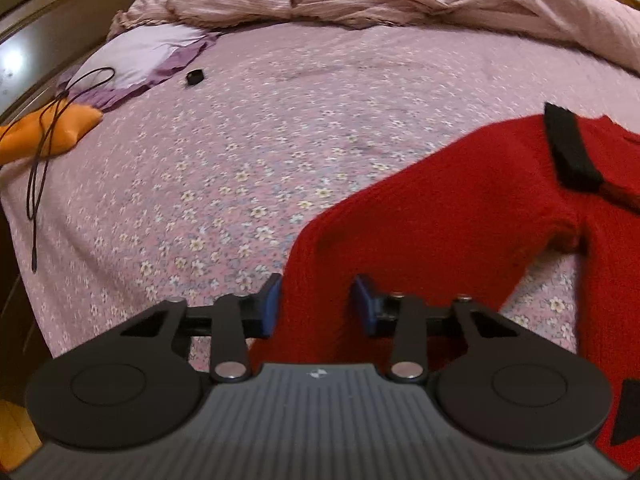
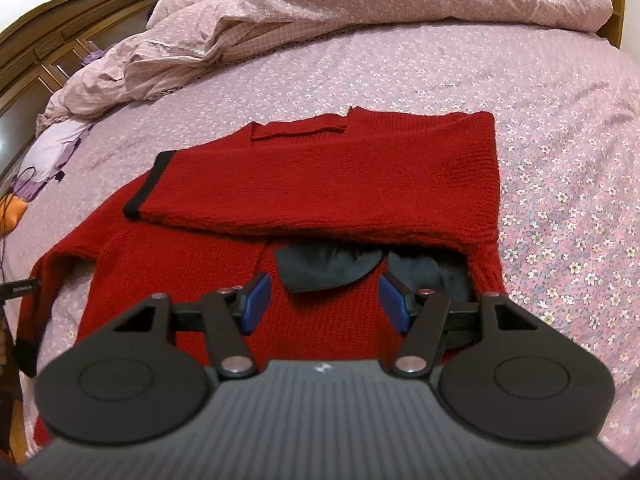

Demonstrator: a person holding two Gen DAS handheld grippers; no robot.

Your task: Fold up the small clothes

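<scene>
A red knit sweater (image 2: 360,168) with black cuffs lies flat on the flowered bedsheet (image 2: 560,160). One sleeve is folded across the body, its black cuff (image 2: 144,184) ending at the left. Dark grey fabric (image 2: 324,270) shows under that fold. My right gripper (image 2: 324,300) hovers open over the sweater's lower body, nothing between its blue pads. In the left wrist view the other sleeve (image 1: 400,232) runs down toward the camera and passes between the blue pads of my left gripper (image 1: 318,304). Those jaws stand apart and the fabric is not bunched.
A crumpled pink duvet (image 2: 320,12) fills the back of the bed. At the left lie an orange object (image 1: 48,136) with a black cord (image 1: 40,176), a purple cloth (image 1: 140,56) and a small black item (image 1: 195,77). Wooden furniture (image 2: 60,40) borders the left side.
</scene>
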